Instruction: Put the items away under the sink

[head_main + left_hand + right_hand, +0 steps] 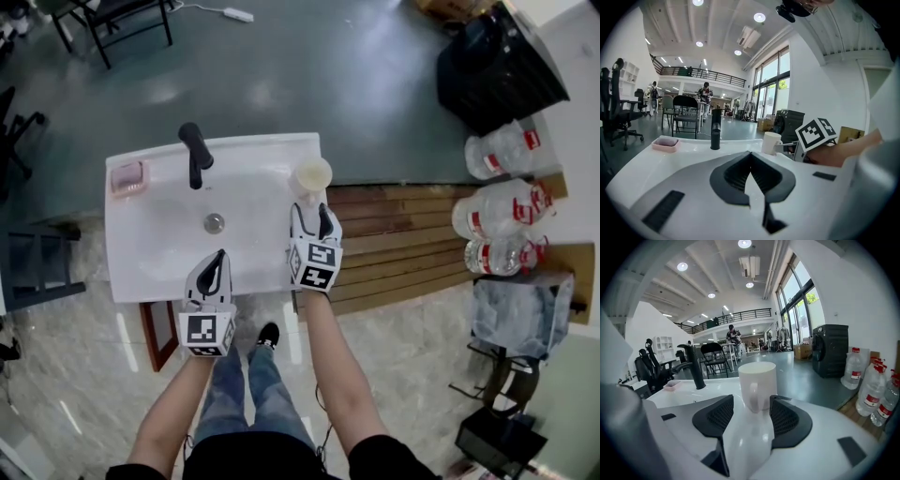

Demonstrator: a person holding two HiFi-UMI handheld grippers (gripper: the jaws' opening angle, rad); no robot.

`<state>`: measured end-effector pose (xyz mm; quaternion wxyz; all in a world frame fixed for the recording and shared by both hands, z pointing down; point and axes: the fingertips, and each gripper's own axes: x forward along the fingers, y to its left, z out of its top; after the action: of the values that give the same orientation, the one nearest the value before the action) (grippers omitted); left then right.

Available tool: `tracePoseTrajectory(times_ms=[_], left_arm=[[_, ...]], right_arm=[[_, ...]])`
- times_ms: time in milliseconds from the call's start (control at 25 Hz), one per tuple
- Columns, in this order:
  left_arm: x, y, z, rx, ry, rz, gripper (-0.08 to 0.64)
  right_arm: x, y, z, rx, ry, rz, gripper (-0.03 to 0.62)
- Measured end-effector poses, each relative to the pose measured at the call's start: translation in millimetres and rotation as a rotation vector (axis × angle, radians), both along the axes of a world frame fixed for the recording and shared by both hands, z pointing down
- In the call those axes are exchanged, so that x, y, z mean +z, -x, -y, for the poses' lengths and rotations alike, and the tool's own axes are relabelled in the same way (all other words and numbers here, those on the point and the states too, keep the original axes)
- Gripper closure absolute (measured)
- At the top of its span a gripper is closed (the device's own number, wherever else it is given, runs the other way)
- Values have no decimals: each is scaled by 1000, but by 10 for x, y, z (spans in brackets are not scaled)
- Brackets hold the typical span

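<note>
A white mug (310,175) stands at the back right corner of the white sink top (159,258), its handle turned toward me. My right gripper (312,214) is open just in front of it. In the right gripper view the mug (757,383) sits between the tips of the spread jaws of the right gripper (751,402), with no contact visible. My left gripper (218,256) hovers shut and empty over the sink's front edge. In the left gripper view, past the left gripper (750,157), I see the mug (771,142). A pink soap dish (128,177) lies back left, beside the black faucet (195,153).
A brown panel (157,333) juts out under the sink's front left. A wooden pallet (403,234) to the right holds large water bottles (502,211). A black machine (497,66) stands behind them. Black chairs (122,19) stand at the back left.
</note>
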<state>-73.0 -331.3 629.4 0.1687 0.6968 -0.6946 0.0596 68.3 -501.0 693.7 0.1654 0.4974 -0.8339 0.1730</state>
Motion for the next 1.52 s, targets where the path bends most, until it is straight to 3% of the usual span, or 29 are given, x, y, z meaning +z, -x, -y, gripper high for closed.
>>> tracePoseTrajectory(times_ms=[160, 280, 520, 760, 920, 1200, 1520], left_arm=[[34, 53, -96, -5, 36, -6, 554], [60, 23, -190, -2, 67, -34, 554], [142, -68, -392, 33, 86, -32, 554], [121, -24, -483, 25, 81, -27, 554], [70, -11, -538, 0, 75, -21, 554], [15, -80, -739, 32, 53, -8, 554], [-21, 14, -1165, 15, 56, -4, 554]], right_arm=[[53, -3, 100, 30, 12, -57, 426], [57, -50, 174, 75, 31, -96, 522], [49, -33, 177, 67, 18, -125, 528], [-96, 47, 129, -9, -30, -133, 531], [-324, 139, 16, -81, -79, -91, 534], [-616, 227, -345, -136, -152, 0, 541], [-1328, 306, -1183, -283, -270, 169, 541]])
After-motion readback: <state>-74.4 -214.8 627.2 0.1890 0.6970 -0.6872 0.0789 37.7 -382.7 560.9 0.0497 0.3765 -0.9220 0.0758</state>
